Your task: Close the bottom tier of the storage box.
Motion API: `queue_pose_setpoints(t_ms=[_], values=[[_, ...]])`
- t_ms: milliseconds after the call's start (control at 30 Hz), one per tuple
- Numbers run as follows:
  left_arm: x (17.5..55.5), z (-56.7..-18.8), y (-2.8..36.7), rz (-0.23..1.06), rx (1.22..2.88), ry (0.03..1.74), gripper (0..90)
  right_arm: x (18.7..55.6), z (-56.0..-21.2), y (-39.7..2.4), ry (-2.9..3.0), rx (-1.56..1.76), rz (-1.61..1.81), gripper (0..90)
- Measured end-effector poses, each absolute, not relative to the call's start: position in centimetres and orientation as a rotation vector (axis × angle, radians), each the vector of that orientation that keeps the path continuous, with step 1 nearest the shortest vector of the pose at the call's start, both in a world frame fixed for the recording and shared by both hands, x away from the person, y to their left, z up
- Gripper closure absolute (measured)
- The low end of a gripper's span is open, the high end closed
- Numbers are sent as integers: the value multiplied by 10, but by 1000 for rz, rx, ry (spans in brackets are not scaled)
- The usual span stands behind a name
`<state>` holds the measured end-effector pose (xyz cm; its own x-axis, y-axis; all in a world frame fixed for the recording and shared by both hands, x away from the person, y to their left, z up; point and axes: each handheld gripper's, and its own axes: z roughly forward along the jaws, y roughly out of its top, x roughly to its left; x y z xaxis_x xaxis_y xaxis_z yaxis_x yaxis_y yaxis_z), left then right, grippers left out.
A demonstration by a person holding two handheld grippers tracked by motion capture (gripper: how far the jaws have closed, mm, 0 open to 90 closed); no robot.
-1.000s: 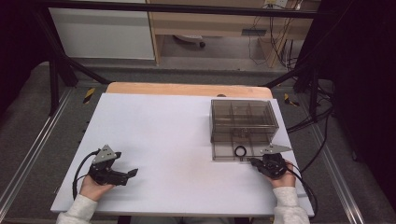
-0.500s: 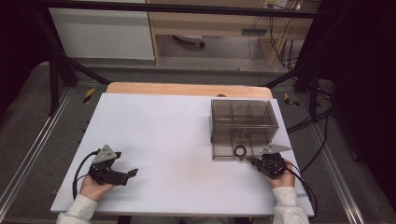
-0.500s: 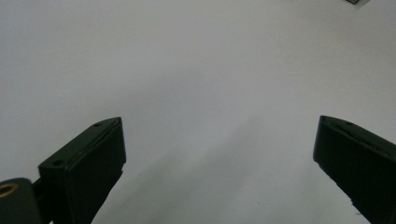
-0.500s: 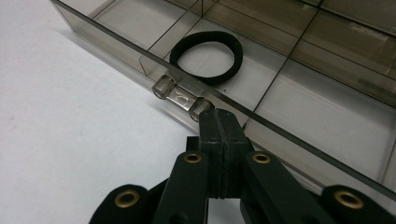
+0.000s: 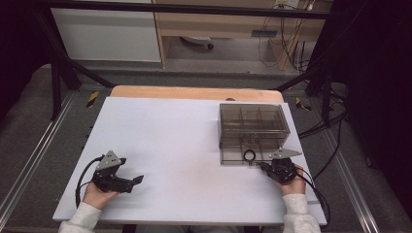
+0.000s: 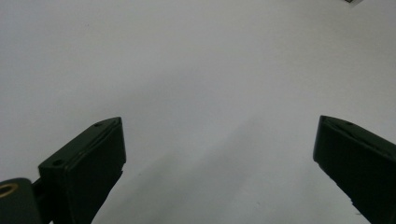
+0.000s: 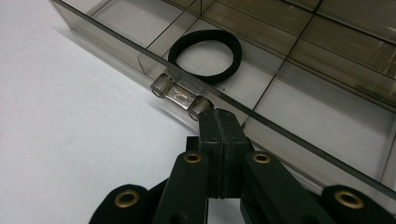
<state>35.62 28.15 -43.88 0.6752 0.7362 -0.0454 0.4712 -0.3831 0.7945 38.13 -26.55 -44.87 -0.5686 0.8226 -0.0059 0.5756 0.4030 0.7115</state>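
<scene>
step: right hand-held gripper (image 7: 219, 122), jaws pressed together and empty, at latch (image 7: 181, 95) of organizer box (image 5: 252, 127) | left hand-held gripper (image 6: 219, 154) wide open, empty, over desk (image 5: 170, 141) | next: likely work the latch, lid closed over black ring (image 7: 205, 56)

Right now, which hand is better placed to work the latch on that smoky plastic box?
The right. The right gripper, jaws shut, has its tips at the clear latch on the box's front edge, near the black ring. The left gripper rests open on bare table, far from the box.
</scene>
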Motion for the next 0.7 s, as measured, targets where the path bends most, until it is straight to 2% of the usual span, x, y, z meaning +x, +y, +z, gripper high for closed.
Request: queue_pose_setpoints(t_ms=[700], values=[[356,-439,282,404,2051,929,24,386,-448,-266,2289,1211,962,900]])
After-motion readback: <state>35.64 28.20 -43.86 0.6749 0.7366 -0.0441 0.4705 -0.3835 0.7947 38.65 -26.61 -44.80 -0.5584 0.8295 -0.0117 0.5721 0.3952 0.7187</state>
